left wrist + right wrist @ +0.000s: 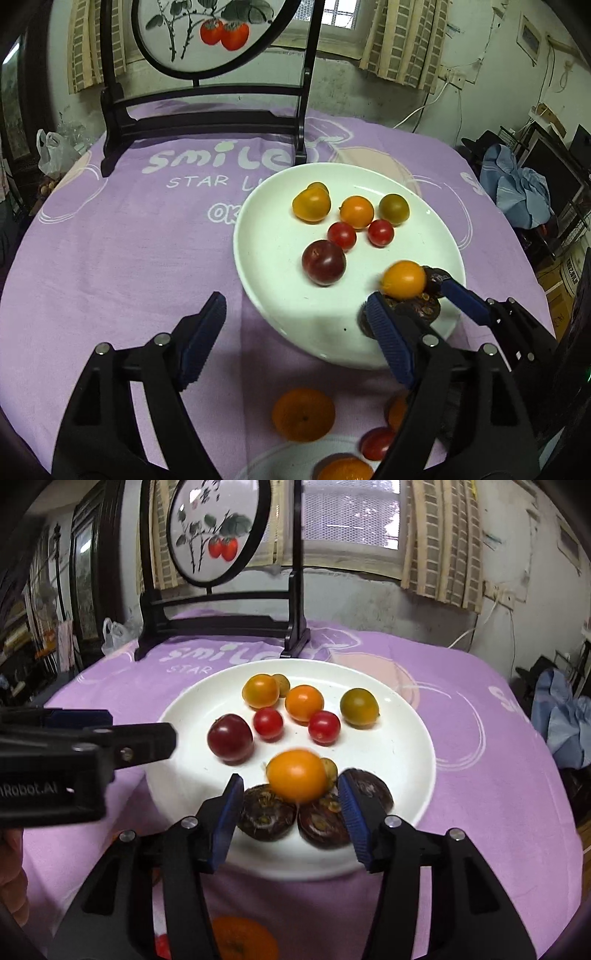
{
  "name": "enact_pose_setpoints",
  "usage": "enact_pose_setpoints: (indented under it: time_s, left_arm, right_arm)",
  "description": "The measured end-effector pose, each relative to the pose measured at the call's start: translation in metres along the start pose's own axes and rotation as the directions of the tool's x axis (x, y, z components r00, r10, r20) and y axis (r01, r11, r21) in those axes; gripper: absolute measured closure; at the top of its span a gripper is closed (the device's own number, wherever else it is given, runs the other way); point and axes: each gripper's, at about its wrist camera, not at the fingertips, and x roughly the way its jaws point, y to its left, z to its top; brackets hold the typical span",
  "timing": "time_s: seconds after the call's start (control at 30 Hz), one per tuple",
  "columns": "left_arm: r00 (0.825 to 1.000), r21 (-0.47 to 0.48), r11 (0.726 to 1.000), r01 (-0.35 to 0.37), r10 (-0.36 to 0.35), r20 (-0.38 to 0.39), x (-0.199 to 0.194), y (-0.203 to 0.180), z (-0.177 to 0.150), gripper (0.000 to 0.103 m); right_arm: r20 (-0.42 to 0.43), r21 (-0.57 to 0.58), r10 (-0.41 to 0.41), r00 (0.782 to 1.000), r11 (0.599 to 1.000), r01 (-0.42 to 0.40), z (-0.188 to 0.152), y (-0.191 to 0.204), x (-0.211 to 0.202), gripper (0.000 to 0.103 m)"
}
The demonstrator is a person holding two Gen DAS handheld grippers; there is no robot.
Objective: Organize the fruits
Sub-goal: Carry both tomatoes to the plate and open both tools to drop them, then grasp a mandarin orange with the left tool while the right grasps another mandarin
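Right claw point(291, 812) wide open, blurred orange tomato point(296, 775) seemingly loose between fingers

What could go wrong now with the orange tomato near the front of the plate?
The orange tomato looks motion-blurred between the open right gripper fingers, above the dark fruits. It may roll off the white plate onto the purple cloth, or knock the red cherry tomatoes.

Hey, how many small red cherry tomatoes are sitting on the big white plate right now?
2. One red tomato lies left of centre on the plate, beside the dark purple fruit. The other red tomato lies to its right. More could be hidden behind the larger fruit.
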Motion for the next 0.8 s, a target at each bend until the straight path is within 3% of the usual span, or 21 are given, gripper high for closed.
enact_pose_setpoints:
  time_s: [0.23, 0.5, 0.8]
  left_arm:
    - [1.0, 0.009, 1.0, 0.03, -0.03, 0.01, -0.028, -0.001, -0.031, 0.019]
    - [0.998, 0.043, 0.998, 0.054, -0.053, -0.034, -0.039, -0.005, -0.086, 0.018]
    - [0.993, 0.073, 0.994, 0.082, -0.075, -0.095, -0.037, -0.013, -0.123, 0.018]
  right_arm:
    - [-0.004, 0.06, 0.029, 1.0, 0.998, -0.028, -0.02, -0.017, -0.035, 0.043]
    - [-0.014, 0.152, 0.056, 0.998, 0.987, -0.053, -0.057, -0.031, -0.074, 0.042]
    - [-0.035, 0.172, 0.064, 0.997, 0.983, -0.057, -0.08, -0.03, -0.084, 0.042]
